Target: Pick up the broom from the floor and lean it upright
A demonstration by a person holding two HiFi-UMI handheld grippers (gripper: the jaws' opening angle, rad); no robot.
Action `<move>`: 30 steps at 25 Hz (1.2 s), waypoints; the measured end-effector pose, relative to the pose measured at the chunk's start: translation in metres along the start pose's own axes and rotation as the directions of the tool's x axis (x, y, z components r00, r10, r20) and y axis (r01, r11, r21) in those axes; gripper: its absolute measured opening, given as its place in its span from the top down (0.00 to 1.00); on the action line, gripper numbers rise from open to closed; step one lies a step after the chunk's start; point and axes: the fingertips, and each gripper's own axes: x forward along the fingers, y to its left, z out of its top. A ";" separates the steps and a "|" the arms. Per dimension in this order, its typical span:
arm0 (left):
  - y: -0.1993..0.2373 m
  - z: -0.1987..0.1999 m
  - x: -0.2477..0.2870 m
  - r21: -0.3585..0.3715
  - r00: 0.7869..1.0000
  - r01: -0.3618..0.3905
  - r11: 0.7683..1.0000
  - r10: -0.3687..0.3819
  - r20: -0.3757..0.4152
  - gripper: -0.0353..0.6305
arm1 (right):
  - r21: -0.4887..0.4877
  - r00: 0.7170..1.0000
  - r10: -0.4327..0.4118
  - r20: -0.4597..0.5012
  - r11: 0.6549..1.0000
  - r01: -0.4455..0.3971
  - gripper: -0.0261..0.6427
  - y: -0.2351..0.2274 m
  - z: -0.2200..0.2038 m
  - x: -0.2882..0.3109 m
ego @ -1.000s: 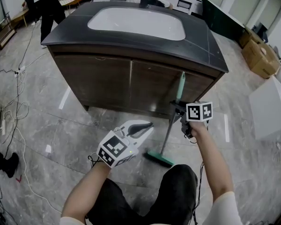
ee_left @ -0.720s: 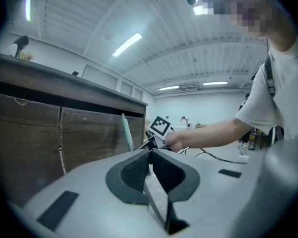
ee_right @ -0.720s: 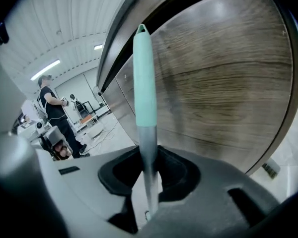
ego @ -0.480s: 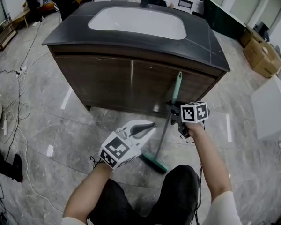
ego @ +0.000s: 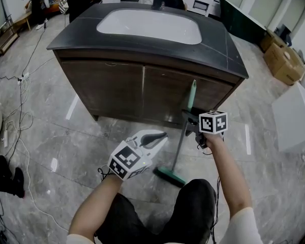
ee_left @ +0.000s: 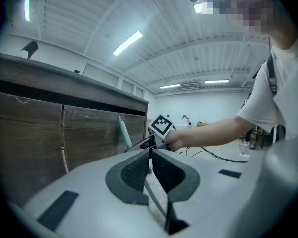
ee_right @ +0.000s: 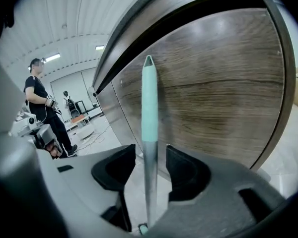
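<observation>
The broom [ego: 184,131] stands nearly upright, its teal grip [ego: 192,91] leaning against the dark wooden cabinet door [ego: 162,93] and its teal head [ego: 169,176] on the floor. My right gripper [ego: 189,120] is at mid-handle. In the right gripper view the metal handle [ee_right: 149,152] runs between the pads [ee_right: 181,168] with a gap on each side; the jaws have just been opening and do not press it. My left gripper [ego: 160,135] hovers left of the broom, its jaws [ee_left: 150,157] together and empty.
The cabinet carries a dark countertop [ego: 223,50] with a white sink [ego: 147,24]. Cables [ego: 15,111] trail over the marble floor at left. Cardboard boxes [ego: 282,60] and a white box [ego: 295,118] stand at right. A person [ee_right: 39,108] stands far off.
The broom's top and head have shifted slightly left along the cabinet. Both grippers have stayed about where they were. The person at the far left has walked out of the head view.
</observation>
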 end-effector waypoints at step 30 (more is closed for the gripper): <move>0.025 -0.045 0.010 -0.129 0.997 0.064 0.990 -0.068 -0.029 0.93 | -0.233 0.981 -0.002 0.192 0.971 0.048 0.90 0.041 -0.009 -0.030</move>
